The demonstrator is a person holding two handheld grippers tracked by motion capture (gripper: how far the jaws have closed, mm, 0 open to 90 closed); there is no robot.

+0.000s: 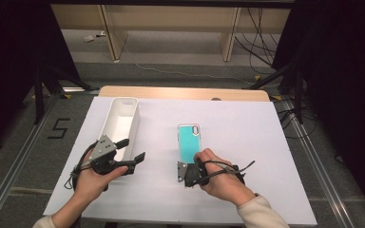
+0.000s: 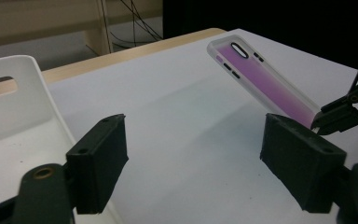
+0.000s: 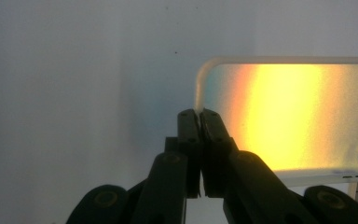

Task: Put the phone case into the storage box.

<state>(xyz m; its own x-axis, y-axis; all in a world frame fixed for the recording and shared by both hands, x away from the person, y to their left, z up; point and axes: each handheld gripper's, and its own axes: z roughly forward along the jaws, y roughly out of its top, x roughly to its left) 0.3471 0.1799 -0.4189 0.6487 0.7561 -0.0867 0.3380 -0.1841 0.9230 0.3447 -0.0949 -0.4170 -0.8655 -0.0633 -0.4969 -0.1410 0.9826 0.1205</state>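
Note:
A clear-rimmed phone case (image 1: 190, 141) with a shiny teal back is in the middle of the white table. My right gripper (image 1: 196, 160) is shut on its near end. In the right gripper view the jaw tips (image 3: 199, 114) pinch the case's rim (image 3: 284, 121), which glows yellow there. In the left gripper view the case (image 2: 261, 79) looks purple and is tilted, its far end raised off the table, with the right gripper's tips (image 2: 327, 119) clamped on the low end. My left gripper (image 1: 134, 148) is open and empty beside the white bin, its jaws (image 2: 193, 154) facing the case.
A long white bin (image 1: 119, 118) with a handle slot (image 2: 0, 85) stands at the left of the table. The table's wooden far edge (image 1: 185, 92) shows past the white sheet. Cables and stand legs (image 1: 285, 76) lie on the floor beyond.

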